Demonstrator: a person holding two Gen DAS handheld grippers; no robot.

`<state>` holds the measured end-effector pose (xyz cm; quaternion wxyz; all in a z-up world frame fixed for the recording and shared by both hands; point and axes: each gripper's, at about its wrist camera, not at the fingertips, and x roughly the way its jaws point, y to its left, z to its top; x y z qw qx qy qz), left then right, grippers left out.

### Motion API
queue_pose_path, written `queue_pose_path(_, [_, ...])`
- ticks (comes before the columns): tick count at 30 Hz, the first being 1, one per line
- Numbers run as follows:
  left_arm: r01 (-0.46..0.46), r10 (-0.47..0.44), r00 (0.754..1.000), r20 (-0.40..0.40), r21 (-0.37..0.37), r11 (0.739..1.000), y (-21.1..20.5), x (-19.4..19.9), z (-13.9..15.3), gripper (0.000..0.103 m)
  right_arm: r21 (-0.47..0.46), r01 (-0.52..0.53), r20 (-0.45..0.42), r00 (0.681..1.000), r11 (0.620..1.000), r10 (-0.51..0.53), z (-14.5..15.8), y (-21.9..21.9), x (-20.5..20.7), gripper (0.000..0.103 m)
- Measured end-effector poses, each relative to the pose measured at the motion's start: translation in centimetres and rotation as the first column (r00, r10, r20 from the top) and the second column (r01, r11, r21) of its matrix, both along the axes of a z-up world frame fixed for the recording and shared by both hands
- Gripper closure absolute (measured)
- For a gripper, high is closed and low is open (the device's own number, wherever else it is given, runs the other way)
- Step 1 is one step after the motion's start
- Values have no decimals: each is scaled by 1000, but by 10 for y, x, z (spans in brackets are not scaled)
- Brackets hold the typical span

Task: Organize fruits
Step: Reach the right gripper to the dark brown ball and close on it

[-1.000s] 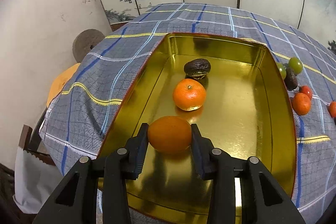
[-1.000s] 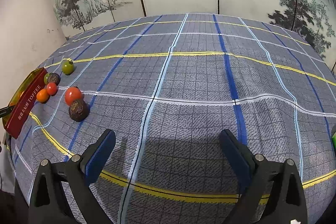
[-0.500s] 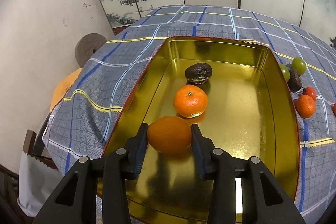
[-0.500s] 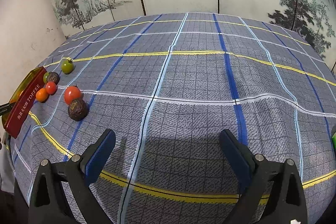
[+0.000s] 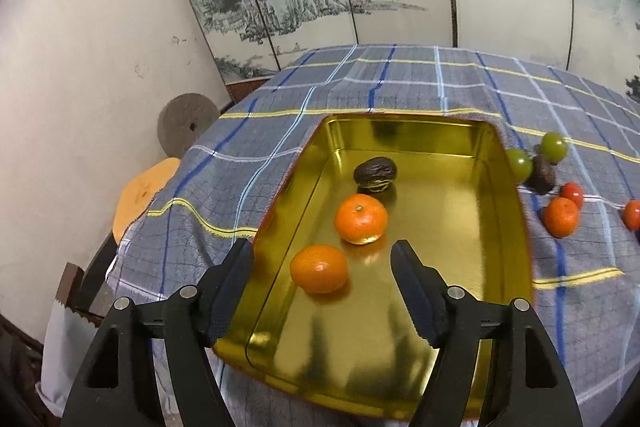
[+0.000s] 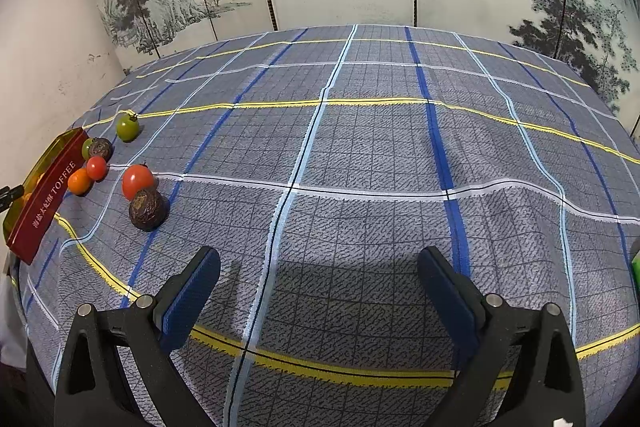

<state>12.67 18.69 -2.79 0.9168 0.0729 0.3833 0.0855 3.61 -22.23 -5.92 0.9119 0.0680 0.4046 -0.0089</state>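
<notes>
The left gripper [image 5: 322, 259] hangs over the near end of the shallow gold-coloured metal tin [image 5: 516, 235], its jaws opening, pads clear of the smooth round orange [image 5: 319, 268] that lies on the tin floor between them; a second orange with a small green stem scar [image 5: 361, 218] sits just beyond it, and a dark wrinkled brown fruit [image 5: 375, 174] rests farther back, near that one; the tin stands on the blue-grey checked tablecloth [image 5: 240, 179] with yellow and blue stripes. Outside the tin's right wall a loose cluster lies on the cloth: two round green fruits [image 5: 554, 147], a dark wrinkled one [image 5: 542, 175], a small orange one [image 5: 561, 217] and small red ones [image 5: 571, 193]. The right gripper [image 6: 319, 285] hovers above bare cloth, spread wide with nothing between its blue pads [image 6: 188, 301]; from its view the tin's red side [image 6: 44, 203] reads TOFFEE; a red tomato-like fruit [image 6: 137, 181] touches a dark wrinkled ball [image 6: 147, 209], well apart from the gripper.
</notes>
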Motion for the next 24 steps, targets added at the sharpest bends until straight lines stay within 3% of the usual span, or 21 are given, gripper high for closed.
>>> queue_pose_path(3, [-2,2,1000,9,-27,1000,-5,-16,7,31,0,-6,-3,1000,1000,6,0,0,0,5])
queue_pose_path(8, [31,-29,999,20,-140,990,-17,-55,20,31,3,-32,16,999,999,32,1,1,-3,5])
queue_pose_path(13, [105,-105,994,5,-140,985,-41,-89,24,30,-5,-115,29,993,993,116,4,20,-8,9])
queue_pose_path(17, [147,-150,989,-10,-139,979,-60,-113,24,30,23,-231,52,972,973,229,11,54,-10,12])
queue_pose_path(24, [203,-216,975,-49,-193,960,-82,-134,23,30,-43,-379,33,924,924,380,19,106,26,23])
